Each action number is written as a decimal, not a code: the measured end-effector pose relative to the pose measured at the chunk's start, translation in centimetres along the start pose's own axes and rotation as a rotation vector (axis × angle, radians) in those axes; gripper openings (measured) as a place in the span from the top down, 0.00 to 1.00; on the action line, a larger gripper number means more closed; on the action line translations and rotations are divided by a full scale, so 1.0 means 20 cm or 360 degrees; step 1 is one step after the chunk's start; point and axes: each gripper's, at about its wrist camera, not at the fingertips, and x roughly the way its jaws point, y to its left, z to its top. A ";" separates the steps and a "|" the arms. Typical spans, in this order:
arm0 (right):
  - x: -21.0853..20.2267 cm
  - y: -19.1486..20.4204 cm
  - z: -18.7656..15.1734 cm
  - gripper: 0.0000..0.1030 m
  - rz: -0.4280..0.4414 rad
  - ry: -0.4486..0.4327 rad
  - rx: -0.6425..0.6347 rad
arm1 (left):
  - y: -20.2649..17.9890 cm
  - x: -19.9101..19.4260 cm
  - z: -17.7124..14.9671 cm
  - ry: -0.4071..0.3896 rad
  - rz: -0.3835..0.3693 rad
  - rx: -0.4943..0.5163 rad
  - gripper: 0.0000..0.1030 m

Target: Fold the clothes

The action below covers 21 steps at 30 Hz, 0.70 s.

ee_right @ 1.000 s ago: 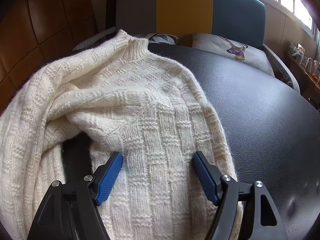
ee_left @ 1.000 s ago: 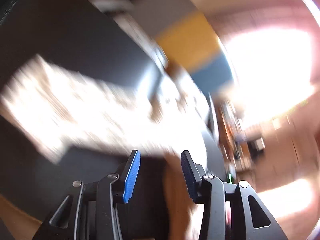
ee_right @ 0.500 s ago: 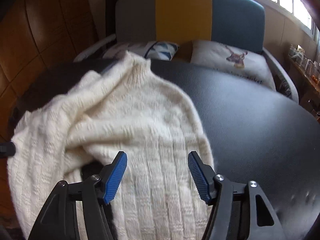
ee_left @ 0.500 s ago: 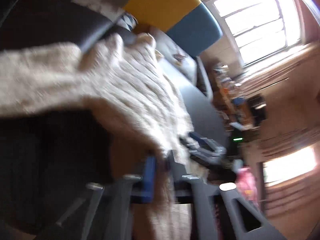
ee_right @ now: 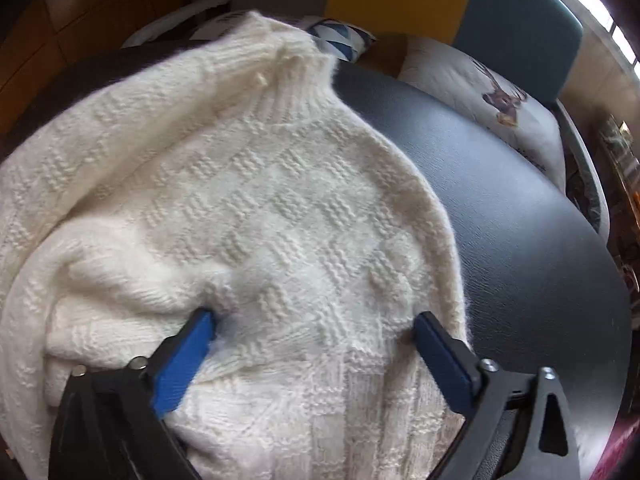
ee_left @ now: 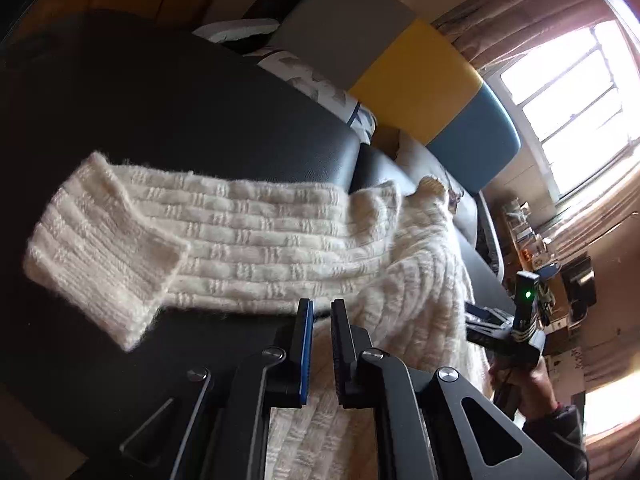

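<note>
A cream knitted sweater lies on a black leather table, collar at the far side. In the left wrist view its sleeve stretches to the left, cuff folded at the end. My left gripper is shut on the sweater's edge next to the sleeve. My right gripper is open, its blue pads pressed down on the sweater's body, one on each side. The right gripper also shows in the left wrist view, at the sweater's right.
A grey, yellow and blue sofa with printed cushions stands behind the table. A bright window and cluttered shelves are on the right. Wooden panels are on the left.
My left gripper has closed on the sweater and the sleeve is now laid out to the left. My right gripper has moved forward and pressed down on the sweater's body, jaws wider.
</note>
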 end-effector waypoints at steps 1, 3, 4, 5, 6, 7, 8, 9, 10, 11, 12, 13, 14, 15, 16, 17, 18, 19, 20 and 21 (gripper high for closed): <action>0.00 -0.04 -0.02 0.01 0.0007 -0.0009 0.0026 | 0.01 0.01 -0.02 0.0031 0.0001 0.0010 0.91; -0.01 -0.11 -0.04 0.01 0.0016 -0.0029 0.0075 | -0.01 0.02 -0.07 0.0079 -0.0033 0.0047 0.85; -0.04 -0.13 -0.06 0.02 -0.0004 -0.0043 0.0086 | -0.04 0.03 -0.09 0.0094 -0.0060 0.0074 0.82; -0.08 -0.14 -0.07 0.10 -0.0017 -0.0063 0.0096 | -0.08 0.03 -0.12 0.0089 -0.0082 0.0109 0.80; -0.16 -0.14 -0.09 0.15 0.0003 -0.0106 0.0103 | -0.13 0.03 -0.15 0.0088 -0.0107 0.0156 0.72; -0.23 -0.13 -0.12 0.19 0.0022 -0.0149 0.0110 | -0.18 0.04 -0.17 0.0095 -0.0121 0.0214 0.62; -0.30 -0.12 -0.14 0.19 0.0041 -0.0193 0.0117 | -0.23 0.04 -0.19 0.0100 -0.0130 0.0266 0.57; -0.37 -0.11 -0.17 0.19 0.0078 -0.0232 0.0109 | -0.27 0.04 -0.22 0.0096 -0.0120 0.0301 0.49; -0.44 -0.05 -0.22 0.19 0.0186 -0.0257 0.0043 | -0.30 0.04 -0.24 0.0097 -0.0116 0.0327 0.47; -0.51 0.00 -0.28 0.19 0.0294 -0.0281 -0.0023 | -0.32 0.06 -0.25 0.0118 -0.0131 0.0323 0.46; -0.57 0.06 -0.33 0.19 0.0402 -0.0306 -0.0090 | -0.33 0.07 -0.27 0.0139 -0.0143 0.0314 0.44; -0.64 0.11 -0.39 0.19 0.0510 -0.0330 -0.0156 | -0.33 0.09 -0.28 0.0158 -0.0141 0.0291 0.43; -0.70 0.17 -0.44 0.19 0.0621 -0.0343 -0.0223 | -0.32 0.11 -0.29 0.0176 -0.0130 0.0274 0.43; -0.72 0.24 -0.51 0.19 0.0731 -0.0315 -0.0288 | -0.32 0.11 -0.30 0.0188 -0.0117 0.0263 0.43; -0.72 0.31 -0.55 0.22 0.0764 -0.0291 -0.0336 | -0.31 0.12 -0.31 0.0201 -0.0103 0.0251 0.43; -0.72 0.38 -0.60 0.24 0.0797 -0.0266 -0.0385 | -0.30 0.13 -0.32 0.0213 -0.0090 0.0240 0.43; -0.71 0.44 -0.65 0.25 0.0824 -0.0242 -0.0431 | -0.29 0.13 -0.33 0.0225 -0.0077 0.0228 0.42; -0.69 0.47 -0.67 0.27 0.0826 -0.0220 -0.0472 | -0.28 0.14 -0.35 0.0237 -0.0064 0.0218 0.41; -0.66 0.51 -0.70 0.27 0.0820 -0.0195 -0.0509 | -0.27 0.14 -0.35 0.0244 -0.0052 0.0210 0.41; -0.61 0.54 -0.71 0.27 0.0784 -0.0158 -0.0532 | -0.26 0.13 -0.36 0.0251 -0.0041 0.0204 0.40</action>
